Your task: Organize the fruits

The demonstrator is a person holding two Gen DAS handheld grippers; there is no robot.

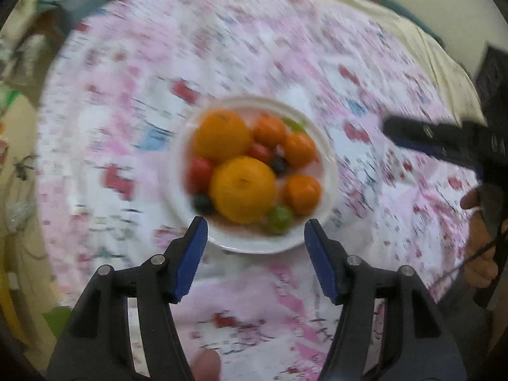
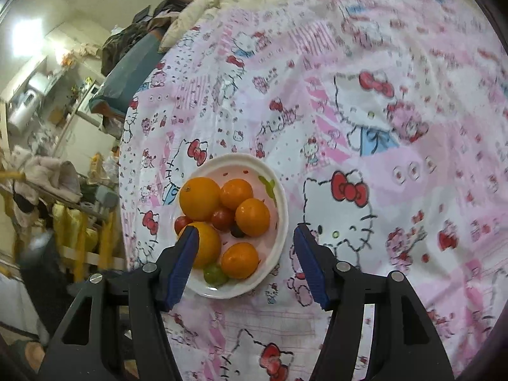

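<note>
A pink cartoon-cat sheet (image 2: 365, 101) covers the bed under me. On it sits a white plate (image 2: 281, 197) piled with fruit: two big oranges (image 2: 199, 198), three smaller tangerines (image 2: 252, 217), red cherry tomatoes (image 2: 222, 219), green grapes (image 2: 214, 273) and dark blueberries (image 1: 279, 163). My left tool (image 1: 255, 227) hangs above the plate's near rim, its blue pads apart with nothing between them. My right tool (image 2: 244, 233) hovers over the plate too, jaws spread wide and empty.
</note>
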